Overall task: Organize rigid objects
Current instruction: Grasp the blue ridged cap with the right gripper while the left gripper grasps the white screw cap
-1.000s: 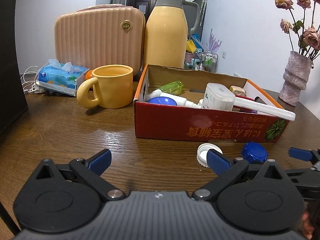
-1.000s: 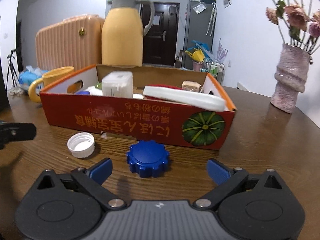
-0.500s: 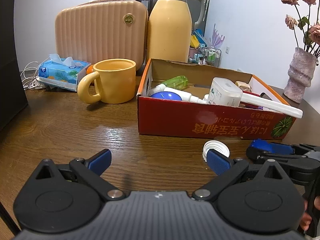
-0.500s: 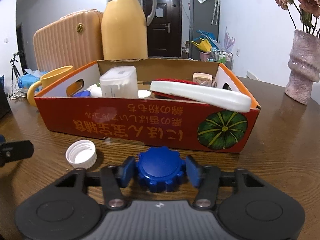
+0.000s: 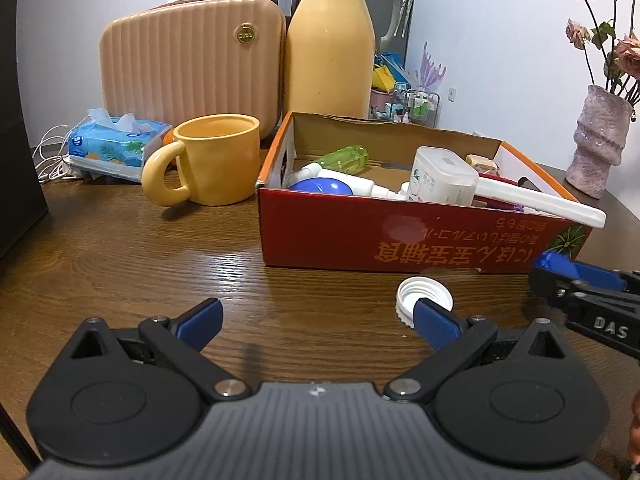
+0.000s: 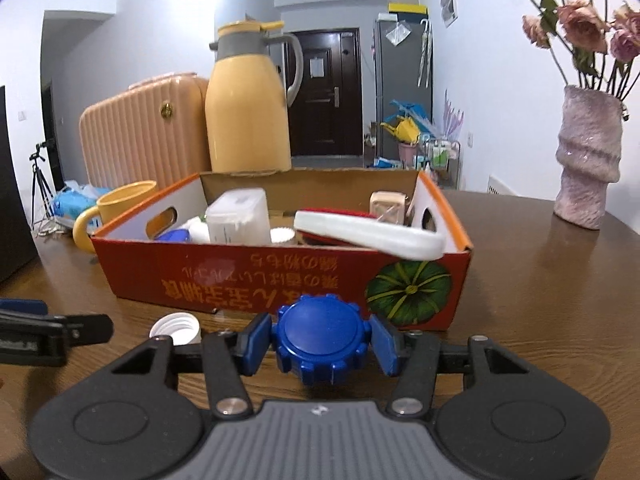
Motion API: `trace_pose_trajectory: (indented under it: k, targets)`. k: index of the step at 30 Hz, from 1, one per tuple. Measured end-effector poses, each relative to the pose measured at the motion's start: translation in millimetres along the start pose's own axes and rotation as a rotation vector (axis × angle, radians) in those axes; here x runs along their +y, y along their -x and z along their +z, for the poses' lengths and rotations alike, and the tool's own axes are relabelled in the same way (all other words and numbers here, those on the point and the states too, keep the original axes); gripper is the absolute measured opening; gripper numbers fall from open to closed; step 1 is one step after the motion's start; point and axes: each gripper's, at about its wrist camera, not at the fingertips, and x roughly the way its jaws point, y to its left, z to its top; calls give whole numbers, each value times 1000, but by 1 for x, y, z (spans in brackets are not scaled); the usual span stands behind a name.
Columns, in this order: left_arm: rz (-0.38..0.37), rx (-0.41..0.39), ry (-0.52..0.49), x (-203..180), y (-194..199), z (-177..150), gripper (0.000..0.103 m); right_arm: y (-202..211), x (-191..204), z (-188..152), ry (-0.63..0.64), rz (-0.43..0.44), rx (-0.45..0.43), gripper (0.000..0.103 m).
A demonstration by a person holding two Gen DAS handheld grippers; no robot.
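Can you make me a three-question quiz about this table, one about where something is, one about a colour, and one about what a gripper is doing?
1. Where is the white cap?
A. In the box
B. On the table, in front of the box
C. Inside the mug

2. What colour is the mug?
A. Yellow
B. Green
C. Purple

3. What is the right gripper doing?
A. Standing open and empty
B. Gripping the vase
C. Gripping the blue cap

Answers:
1 B, it lies on the wood before the red box.
2 A, the same yellow as the jug behind it.
3 C, both pads press on the blue cap, having just closed on it.
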Motion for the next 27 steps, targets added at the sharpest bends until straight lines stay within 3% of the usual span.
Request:
trace_pose_trajectory:
  k: [11, 27]
  targets:
    - [-15, 48, -22, -34, -19, 2, 103, 11, -26, 0, -34, -27, -30, 53]
    - [25, 104, -28, -70, -55, 10, 103, 10, -48, -2, -53, -45, -24, 53]
